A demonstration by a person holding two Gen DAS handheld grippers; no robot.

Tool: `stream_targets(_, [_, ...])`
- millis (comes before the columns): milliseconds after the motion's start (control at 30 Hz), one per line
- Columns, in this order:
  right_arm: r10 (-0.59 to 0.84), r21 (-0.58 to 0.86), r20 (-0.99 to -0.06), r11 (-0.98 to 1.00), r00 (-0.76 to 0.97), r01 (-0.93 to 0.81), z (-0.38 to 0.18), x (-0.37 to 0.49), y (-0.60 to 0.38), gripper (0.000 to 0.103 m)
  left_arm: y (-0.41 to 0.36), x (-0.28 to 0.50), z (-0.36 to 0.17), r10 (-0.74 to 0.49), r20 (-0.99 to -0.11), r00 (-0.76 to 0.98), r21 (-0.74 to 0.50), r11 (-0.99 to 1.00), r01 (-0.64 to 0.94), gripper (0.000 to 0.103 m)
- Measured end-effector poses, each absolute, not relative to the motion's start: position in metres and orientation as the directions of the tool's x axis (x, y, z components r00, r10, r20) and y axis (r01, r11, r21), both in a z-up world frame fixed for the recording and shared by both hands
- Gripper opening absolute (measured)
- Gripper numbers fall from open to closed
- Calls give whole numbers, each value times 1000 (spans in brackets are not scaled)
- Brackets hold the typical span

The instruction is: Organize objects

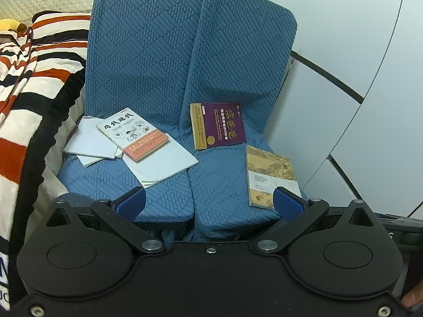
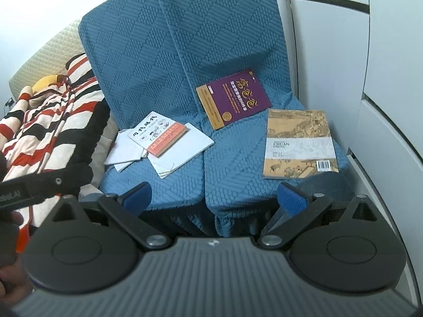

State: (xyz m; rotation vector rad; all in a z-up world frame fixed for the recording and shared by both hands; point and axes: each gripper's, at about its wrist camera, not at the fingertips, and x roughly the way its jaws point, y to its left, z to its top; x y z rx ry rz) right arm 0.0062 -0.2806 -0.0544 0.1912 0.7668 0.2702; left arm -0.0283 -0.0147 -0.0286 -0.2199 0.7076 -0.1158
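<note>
Two blue cushioned seats [image 1: 164,192] [image 2: 238,171] hold books. On the left seat a white-and-orange book [image 1: 132,134] [image 2: 158,137] lies on white booklets [image 1: 164,163] [image 2: 182,148]. On the right seat a purple book [image 1: 218,125] [image 2: 234,97] leans at the backrest, and a tan painting-cover book [image 1: 269,177] [image 2: 298,145] lies flat at the right. My left gripper [image 1: 210,202] is open and empty, in front of the seats' front edge. My right gripper [image 2: 214,192] is open and empty, in front of the right seat.
A striped red, black and white blanket [image 1: 29,92] [image 2: 50,121] lies left of the seats, with a yellow plush [image 2: 47,82] on it. White cabinet panels [image 1: 343,52] [image 2: 383,79] stand right of and behind the seats. The left gripper's body [image 2: 26,190] shows at the left edge of the right wrist view.
</note>
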Motion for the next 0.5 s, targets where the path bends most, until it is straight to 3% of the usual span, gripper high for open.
stream_targets(500, [297,261,-651,952,699,-162,-66,-1,-288,103,-14,-37,-44,-175,-633,754,-234,972,29,103])
